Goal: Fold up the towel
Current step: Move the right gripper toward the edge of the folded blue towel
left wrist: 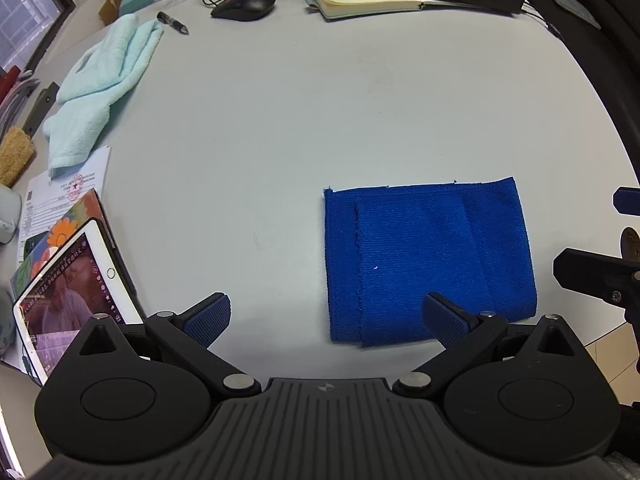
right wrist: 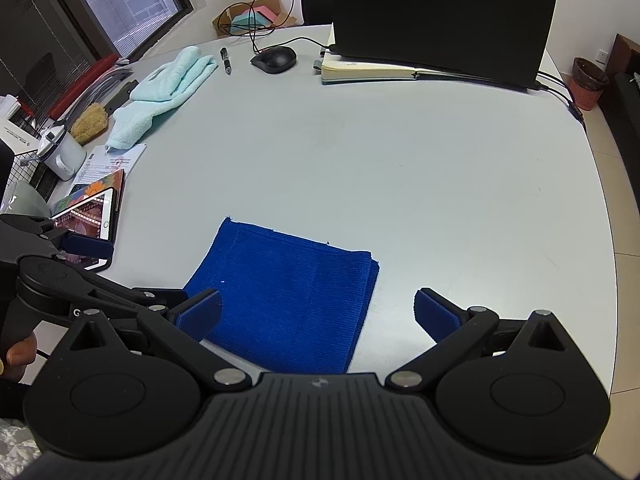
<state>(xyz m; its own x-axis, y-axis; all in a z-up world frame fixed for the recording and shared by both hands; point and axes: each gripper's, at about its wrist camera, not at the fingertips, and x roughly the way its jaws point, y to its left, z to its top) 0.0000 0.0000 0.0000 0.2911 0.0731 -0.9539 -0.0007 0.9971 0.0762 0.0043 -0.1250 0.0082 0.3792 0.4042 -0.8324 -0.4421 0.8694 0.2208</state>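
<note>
A dark blue towel (left wrist: 428,260) lies folded in a neat rectangle on the pale grey table (left wrist: 280,128), near the front edge. My left gripper (left wrist: 326,322) hovers above the table with its jaws wide open and nothing between them; its right pad (left wrist: 444,322) hangs over the towel's near edge. In the right wrist view the blue towel (right wrist: 288,300) sits just ahead, and my right gripper (right wrist: 318,314) is open and empty above its near right corner. The left gripper (right wrist: 86,246) shows at the left edge of that view.
A light blue towel (left wrist: 100,84) lies crumpled at the far left, beside a pen (left wrist: 173,23) and a mouse (left wrist: 245,5). A tablet (left wrist: 68,280) on papers sits at the near left. A notebook (right wrist: 372,70) and a black laptop (right wrist: 440,16) stand at the back.
</note>
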